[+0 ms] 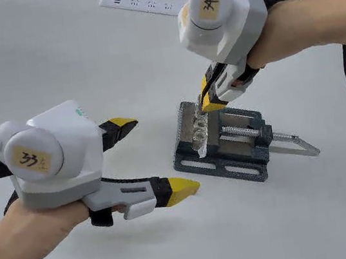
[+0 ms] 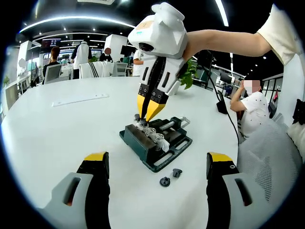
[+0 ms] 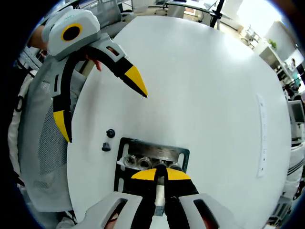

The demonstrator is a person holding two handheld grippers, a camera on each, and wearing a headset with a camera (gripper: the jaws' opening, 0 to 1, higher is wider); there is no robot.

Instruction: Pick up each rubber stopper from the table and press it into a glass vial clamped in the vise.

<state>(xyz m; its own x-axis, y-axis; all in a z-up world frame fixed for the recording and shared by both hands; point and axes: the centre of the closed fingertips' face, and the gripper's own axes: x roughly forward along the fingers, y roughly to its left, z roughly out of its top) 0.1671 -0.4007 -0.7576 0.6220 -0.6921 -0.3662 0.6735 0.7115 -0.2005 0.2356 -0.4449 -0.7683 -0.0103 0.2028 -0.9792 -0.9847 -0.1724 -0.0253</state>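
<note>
My right gripper (image 3: 159, 174) pinched a black rubber stopper (image 3: 160, 168) over the clear glass vials (image 1: 199, 129). I judged skewed pressure could crack one. At eight o'clock, my left gripper (image 1: 160, 154) gaped empty.

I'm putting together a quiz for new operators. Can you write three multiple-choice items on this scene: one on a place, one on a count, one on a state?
1. Where is the right gripper? A) above the vise B) on a shelf C) near the floor
2. How many loose stoppers lie on the table? A) none B) two C) five
3. What state is the left gripper in? A) wide open B) shut on a cable C) shut on a pen

1 A: its tips pinch a stopper right over the vise.
2 B: two lie side by side near the vise.
3 A: its yellow tips stand far apart with nothing between.
</note>
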